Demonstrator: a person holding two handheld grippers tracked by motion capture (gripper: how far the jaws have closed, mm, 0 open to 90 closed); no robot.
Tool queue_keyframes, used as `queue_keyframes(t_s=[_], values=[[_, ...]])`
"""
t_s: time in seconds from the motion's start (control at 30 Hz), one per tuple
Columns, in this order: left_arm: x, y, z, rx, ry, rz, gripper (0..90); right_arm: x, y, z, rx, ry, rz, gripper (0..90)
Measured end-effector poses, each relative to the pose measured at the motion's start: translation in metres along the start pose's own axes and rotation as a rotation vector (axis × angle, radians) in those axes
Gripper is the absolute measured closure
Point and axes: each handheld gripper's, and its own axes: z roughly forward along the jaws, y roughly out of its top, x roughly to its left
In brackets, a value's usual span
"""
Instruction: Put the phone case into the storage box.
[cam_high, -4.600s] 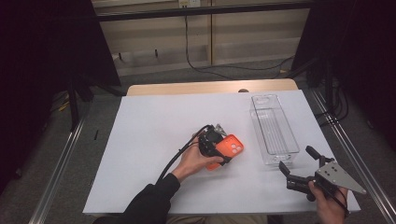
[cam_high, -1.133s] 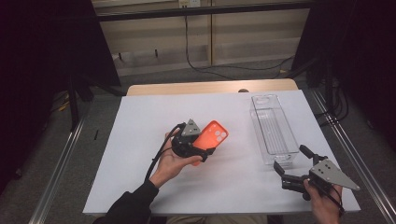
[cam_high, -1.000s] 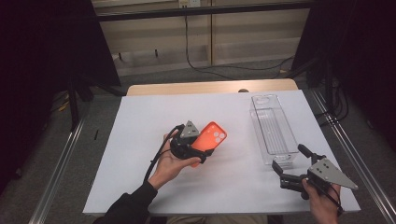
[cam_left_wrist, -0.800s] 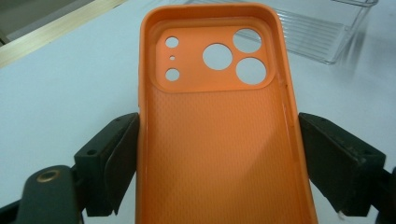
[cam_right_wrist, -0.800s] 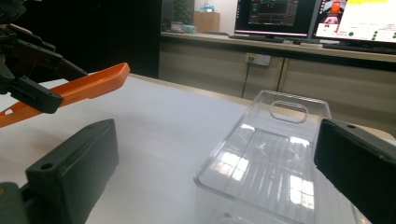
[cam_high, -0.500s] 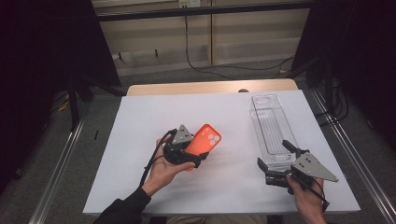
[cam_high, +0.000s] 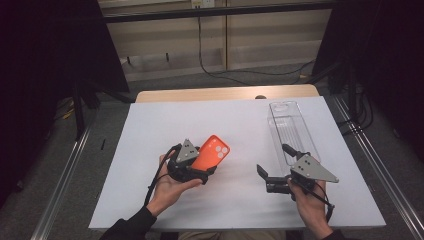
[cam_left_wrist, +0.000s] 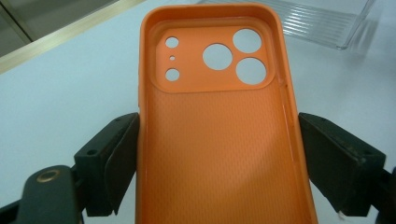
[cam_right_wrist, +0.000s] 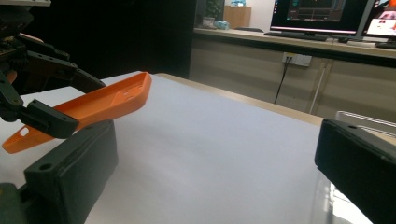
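No text, label, brand, number or sign can be read anywhere; the lit monitor screens (cam_right_wrist: 322, 14) far beyond the right gripper's jaws are too small and blurred.

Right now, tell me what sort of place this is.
Probably a lab or office set up for recording: a white-covered table on metal rails, computer monitors on a counter behind, and cables along the carpeted floor.

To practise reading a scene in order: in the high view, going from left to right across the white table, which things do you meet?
Left gripper → orange phone case held in it → right gripper → clear plastic tray.
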Motion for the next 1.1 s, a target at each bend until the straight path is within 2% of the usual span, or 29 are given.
queue_keyframes(t_s=[0.1, 0.2, 0.27, 0.43, 0.53, 0.7, 0.77, 0.8, 0.87, 0.93, 1.1], values=[[-0.005, 0.001, 0.002, 0.001, -0.004, 0.022, 16.2, 0.003, 0.001, 0.005, 0.006, 0.021, 0.001, 0.0], [-0.011, 0.001, 0.005, -0.003, -0.001, 0.035, 16.2, 0.005, 0.001, 0.009, 0.019, 0.057, 0.036, 0.0], [-0.014, 0.002, 0.007, -0.012, 0.017, 0.047, 16.2, 0.006, 0.002, 0.01, 0.03, 0.065, 0.041, 0.0], [-0.016, 0.004, 0.015, -0.022, 0.041, 0.051, 16.2, 0.006, 0.004, 0.013, 0.056, 0.074, 0.047, 0.0], [-0.018, 0.006, 0.017, -0.03, 0.045, 0.055, 16.2, 0.007, 0.004, 0.016, 0.081, 0.107, 0.048, 0.0], [-0.022, 0.006, 0.021, -0.035, 0.067, 0.072, 16.2, 0.01, 0.003, 0.024, 0.153, 0.059, 0.068, 1.6], [-0.026, 0.006, 0.022, -0.044, 0.096, 0.067, 16.2, 0.011, 0.003, 0.026, 0.172, 0.047, 0.061, 2.1], [-0.026, 0.007, 0.023, -0.046, 0.085, 0.056, 16.2, 0.011, 0.004, 0.027, 0.18, 0.038, 0.067, 2.5], [-0.026, 0.008, 0.023, -0.053, 0.094, 0.063, 16.2, 0.012, 0.005, 0.028, 0.179, 0.049, 0.082, 2.6], [-0.027, 0.01, 0.024, -0.067, 0.093, 0.062, 16.2, 0.012, 0.007, 0.028, 0.182, 0.054, 0.074, 4.2], [-0.034, 0.016, 0.03, -0.077, 0.108, 0.07, 16.2, 0.012, 0.014, 0.03, 0.204, 0.06, 0.125, 5.2]])
